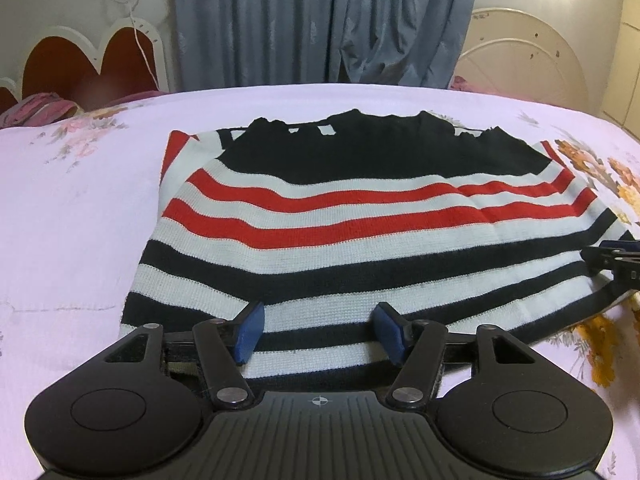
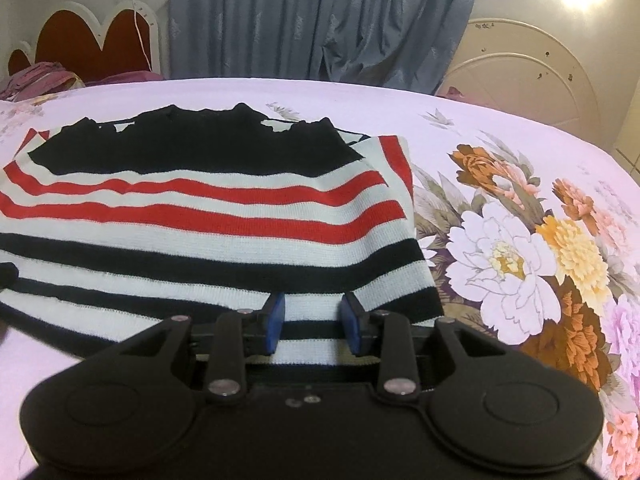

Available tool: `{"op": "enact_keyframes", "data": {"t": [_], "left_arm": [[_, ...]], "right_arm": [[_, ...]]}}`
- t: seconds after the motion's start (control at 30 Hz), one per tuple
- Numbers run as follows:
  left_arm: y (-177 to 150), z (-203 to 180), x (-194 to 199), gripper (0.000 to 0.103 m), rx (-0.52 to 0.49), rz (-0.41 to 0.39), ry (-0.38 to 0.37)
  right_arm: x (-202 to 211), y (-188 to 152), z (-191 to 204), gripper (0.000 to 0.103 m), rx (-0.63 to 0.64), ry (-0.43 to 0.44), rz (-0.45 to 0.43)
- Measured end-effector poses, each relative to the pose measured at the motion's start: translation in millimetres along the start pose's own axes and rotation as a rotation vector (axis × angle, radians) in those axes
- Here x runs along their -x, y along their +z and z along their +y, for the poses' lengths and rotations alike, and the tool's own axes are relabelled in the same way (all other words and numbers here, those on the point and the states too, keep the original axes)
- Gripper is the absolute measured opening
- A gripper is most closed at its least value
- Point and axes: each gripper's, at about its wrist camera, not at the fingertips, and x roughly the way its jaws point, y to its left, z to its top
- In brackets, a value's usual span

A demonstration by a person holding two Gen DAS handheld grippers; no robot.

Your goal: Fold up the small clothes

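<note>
A small knit sweater [image 1: 360, 216] with red, white and black stripes and a black upper part lies flat on the bed; it also shows in the right wrist view [image 2: 208, 216]. Its sleeves look folded in under the body. My left gripper [image 1: 320, 330] is open, its blue pads [image 1: 252, 330] over the sweater's near hem toward the left corner. My right gripper [image 2: 314, 322] is open over the near hem toward the right corner. The right gripper's tip shows at the right edge of the left wrist view [image 1: 612, 258]. Neither holds cloth.
The bed has a pale pink sheet [image 1: 80, 220] with a large flower print [image 2: 520, 264] right of the sweater. Heart-shaped red headboard [image 1: 80, 60], grey-blue curtains [image 1: 320, 20] and a cream round headboard [image 2: 520, 88] stand behind. Bunched pink bedding [image 1: 36, 110] lies far left.
</note>
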Motion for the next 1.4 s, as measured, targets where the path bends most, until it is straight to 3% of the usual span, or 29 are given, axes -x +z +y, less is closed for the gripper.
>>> {"op": "enact_keyframes", "data": {"t": [0.23,0.33,0.53,0.63,0.7,0.8,1.17,1.23,1.27,1.4], "left_arm": [[6,4,11,0.061,0.062,0.016,0.003],[11,5,25,0.061,0.107,-0.027,0.007],[24,7,11,0.061,0.132,-0.029,0.054],[19,23,-5,0.061,0.200,0.011,0.054],[16,23,-5,0.061,0.187,0.003,0.045],[16,22,-3,0.061,0.173,0.005,0.034],[5,37,22,0.062,0.230,0.057,-0.030],[3,38,25,0.071,0.234,0.068,-0.037],[1,39,27,0.081,0.240,0.069,-0.035],[-4,42,36,0.084,0.267,0.068,-0.039]], "right_arm": [[5,10,-13,0.032,0.004,0.091,0.029],[16,20,-15,0.035,-0.045,0.162,-0.019],[19,42,36,0.036,0.016,0.312,-0.068],[8,47,60,0.036,0.029,0.314,-0.062],[1,48,69,0.037,0.023,0.324,-0.053],[-16,42,82,0.041,0.085,0.251,-0.021],[-6,42,86,0.045,0.025,0.237,-0.015],[-2,42,86,0.048,0.020,0.245,-0.018],[1,43,87,0.049,0.021,0.248,-0.021],[12,42,85,0.050,0.003,0.249,-0.040]]}}
